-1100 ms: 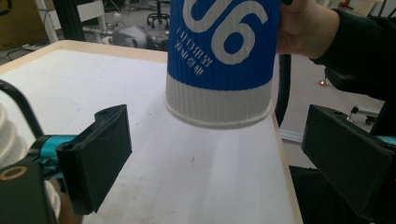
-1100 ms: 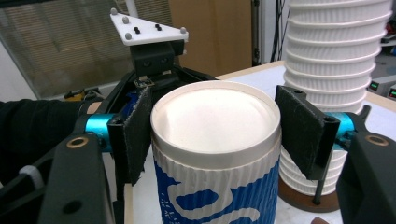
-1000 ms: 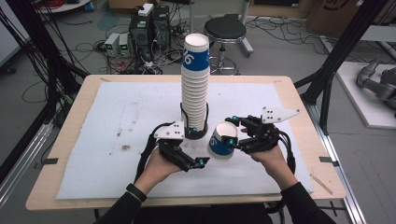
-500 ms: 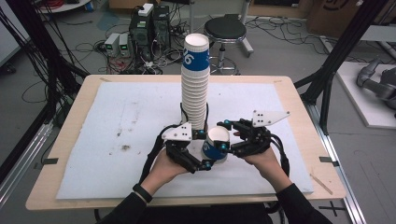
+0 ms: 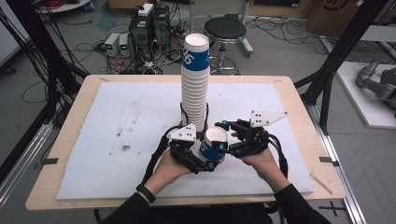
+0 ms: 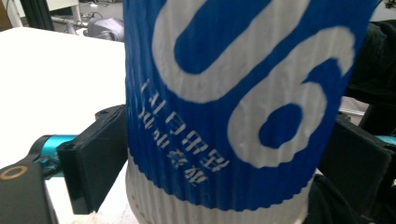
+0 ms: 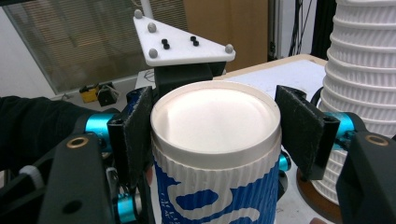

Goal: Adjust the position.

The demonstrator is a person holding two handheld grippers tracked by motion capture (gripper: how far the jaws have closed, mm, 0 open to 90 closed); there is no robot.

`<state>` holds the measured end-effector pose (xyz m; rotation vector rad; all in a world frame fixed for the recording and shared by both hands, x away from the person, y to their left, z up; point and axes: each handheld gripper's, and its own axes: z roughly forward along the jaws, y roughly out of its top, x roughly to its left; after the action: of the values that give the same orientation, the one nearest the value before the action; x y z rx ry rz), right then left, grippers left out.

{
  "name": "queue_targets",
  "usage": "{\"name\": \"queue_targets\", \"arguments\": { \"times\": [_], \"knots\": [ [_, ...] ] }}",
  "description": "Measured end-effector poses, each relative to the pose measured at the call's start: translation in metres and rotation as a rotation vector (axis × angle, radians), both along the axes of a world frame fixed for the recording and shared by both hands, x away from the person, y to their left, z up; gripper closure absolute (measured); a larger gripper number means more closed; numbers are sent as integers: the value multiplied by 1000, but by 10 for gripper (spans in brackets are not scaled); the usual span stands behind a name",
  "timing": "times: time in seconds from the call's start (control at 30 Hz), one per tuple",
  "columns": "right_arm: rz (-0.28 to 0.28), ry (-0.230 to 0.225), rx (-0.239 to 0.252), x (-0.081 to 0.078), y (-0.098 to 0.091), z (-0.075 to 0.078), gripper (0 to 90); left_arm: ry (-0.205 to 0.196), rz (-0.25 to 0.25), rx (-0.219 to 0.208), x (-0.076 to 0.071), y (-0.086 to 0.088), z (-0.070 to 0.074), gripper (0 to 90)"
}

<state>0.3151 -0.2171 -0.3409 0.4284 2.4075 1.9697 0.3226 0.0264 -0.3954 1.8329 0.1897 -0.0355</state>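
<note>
A blue-and-white ribbed paper cup is held just above the white mat, in front of the tall stack of matching cups. My left gripper is shut on it from the left, and in the left gripper view its black pads press both sides of the cup. My right gripper grips the same cup from the right. In the right gripper view the pads clamp the cup near its flat white end. The stack rises just beyond.
The white mat covers a wooden table, with bare mat to the left and right of the stack. Behind the table stand a black stool and electronics with cables on the floor. Black frame posts flank the table.
The right gripper carried the cup leftward, and both hands drew together. The cup now sits between the left gripper's jaws as well.
</note>
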Motion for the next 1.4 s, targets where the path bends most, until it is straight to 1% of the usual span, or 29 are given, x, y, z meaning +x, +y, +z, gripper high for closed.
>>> {"name": "queue_targets", "arguments": {
  "times": [0.03, 0.13, 0.33, 0.4, 0.47, 0.5, 0.53, 0.57, 0.6, 0.67, 0.7, 0.73, 0.77, 0.8, 0.83, 0.9, 0.93, 1.03, 1.13, 1.2, 1.23, 1.27, 1.3, 1.37, 1.4],
  "knots": [
    [1, 0, -2, 0, 0, 0, 316, 3, -3, -6, 0, 1, 0, 109],
    [2, 4, -4, 0, -1, 0, 316, -5, -5, -7, 0, 2, 1, 173],
    [4, -1, -4, 0, 0, 0, 315, -9, -2, -6, 0, 3, 2, 189],
    [1, -1, -1, -1, 0, 0, 311, -16, -5, -5, 0, 4, 3, 193],
    [-1, -4, -6, -1, 0, 1, 287, -24, -5, 2, 0, 4, 3, 196],
    [-1, -10, -8, -1, 0, 2, 251, -29, -5, 8, -1, 4, 3, 198],
    [-1, -4, -17, -1, 0, 3, 223, -32, -6, 14, -1, 4, 4, 202],
    [5, -1, -25, -1, -1, 5, 214, -37, -3, 25, -1, 5, 5, 202],
    [12, 4, -15, -1, -2, 6, 214, -37, -4, 32, -1, 5, 5, 205],
    [7, -3, -10, 0, -6, 9, 213, -36, -9, 52, -1, 5, 7, 205],
    [9, 7, -10, 0, -8, 10, 208, -33, -18, 86, 0, 5, 10, 205],
    [14, 14, -18, 2, -11, 12, 206, -34, -17, 98, 0, 4, 11, 205],
    [9, 8, -27, 2, -12, 14, 206, -50, -16, 118, 0, 4, 14, 206],
    [8, 7, -37, 2, -13, 15, 206, -56, -16, 128, 0, 5, 15, 208],
    [10, 6, -43, 2, -15, 17, 206, -50, -15, 146, -1, 5, 17, 209],
    [11, 3, -72, 2, -17, 20, 206, -58, -9, 193, 0, 5, 20, 210],
    [12, 1, -80, 2, -18, 21, 206, -64, -7, 206, 0, 5, 21, 211],
    [15, -10, -115, 2, -18, 23, 206, -71, 2, 268, 0, 4, 25, 214],
    [21, -4, -134, 2, -19, 23, 206, -81, 9, 331, -1, 2, 28, 215],
    [23, 3, -157, 2, -18, 22, 206, -92, 16, 375, -2, 0, 29, 215],
    [27, 3, -166, 3, -17, 21, 206, -97, 16, 383, -3, -1, 29, 215],
    [34, 12, -182, 3, -15, 20, 206, -98, 13, 394, -3, -1, 29, 215],
    [38, 10, -190, 3, -14, 19, 206, -94, 17, 400, -4, -2, 29, 215],
    [43, 17, -229, 2, -11, 17, 206, -103, 15, 417, -4, -3, 30, 215],
    [49, 15, -251, 3, -8, 15, 206, -102, 17, 420, -4, -3, 30, 215]
  ]
}}
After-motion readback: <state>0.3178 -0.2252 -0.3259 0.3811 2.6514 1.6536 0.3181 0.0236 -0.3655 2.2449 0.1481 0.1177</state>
